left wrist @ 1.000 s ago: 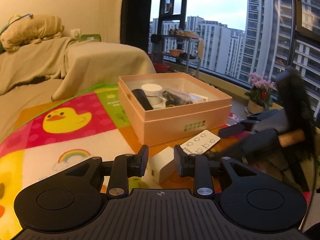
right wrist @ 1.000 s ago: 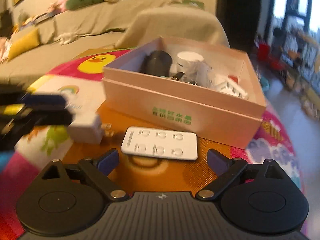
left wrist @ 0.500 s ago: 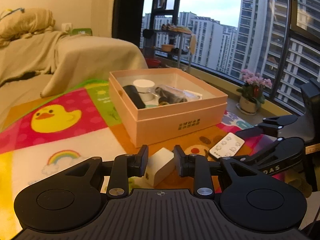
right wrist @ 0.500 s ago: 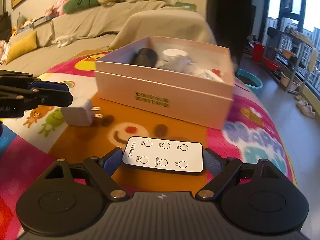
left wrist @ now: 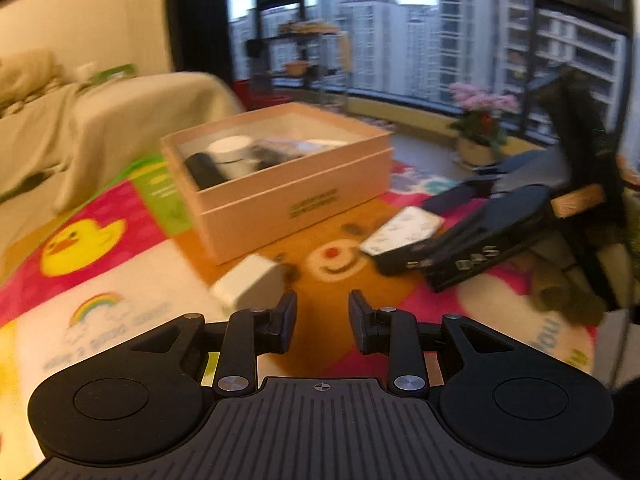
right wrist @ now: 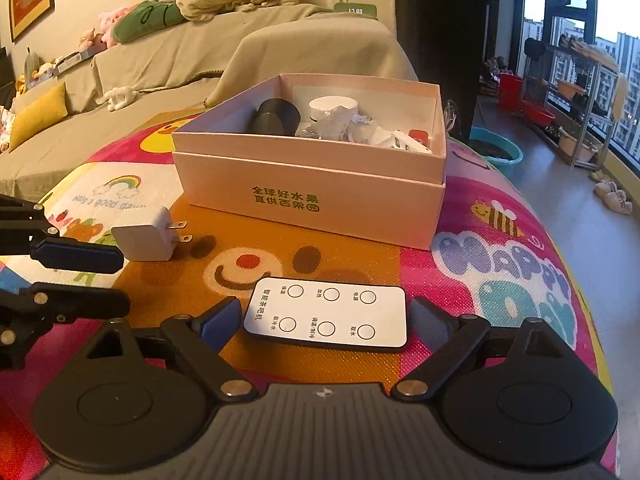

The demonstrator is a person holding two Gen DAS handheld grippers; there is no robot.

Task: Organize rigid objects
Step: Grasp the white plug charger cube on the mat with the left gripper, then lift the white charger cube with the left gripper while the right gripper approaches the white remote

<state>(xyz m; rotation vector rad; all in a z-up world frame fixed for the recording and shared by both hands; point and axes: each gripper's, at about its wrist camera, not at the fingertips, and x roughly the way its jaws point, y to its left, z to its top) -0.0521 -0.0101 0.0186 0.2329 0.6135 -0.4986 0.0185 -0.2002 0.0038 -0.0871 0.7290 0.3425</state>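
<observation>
A white remote [right wrist: 326, 313] lies flat on the colourful mat, between the wide-open fingers of my right gripper [right wrist: 325, 319]; contact cannot be told. The remote also shows in the left wrist view [left wrist: 402, 229] with the right gripper [left wrist: 460, 236] around it. A white plug adapter [right wrist: 146, 236] lies on the mat, just ahead and left of my left gripper [left wrist: 322, 320], which is open and empty. The adapter shows blurred in the left wrist view [left wrist: 246, 284]. The left gripper shows at the left edge of the right wrist view [right wrist: 80, 276]. A pink box [right wrist: 320, 204] holds several items.
The box also shows in the left wrist view [left wrist: 288, 200], with a black cylinder [right wrist: 276, 117] and a white jar [right wrist: 333, 109] inside. A covered sofa [right wrist: 200, 56] is behind the mat. A flower pot [left wrist: 480, 136] stands by the window. The mat's right edge drops to the floor.
My left gripper has swung right, so the adapter now sits left of its fingers instead of between them. My right gripper has moved closer around the remote.
</observation>
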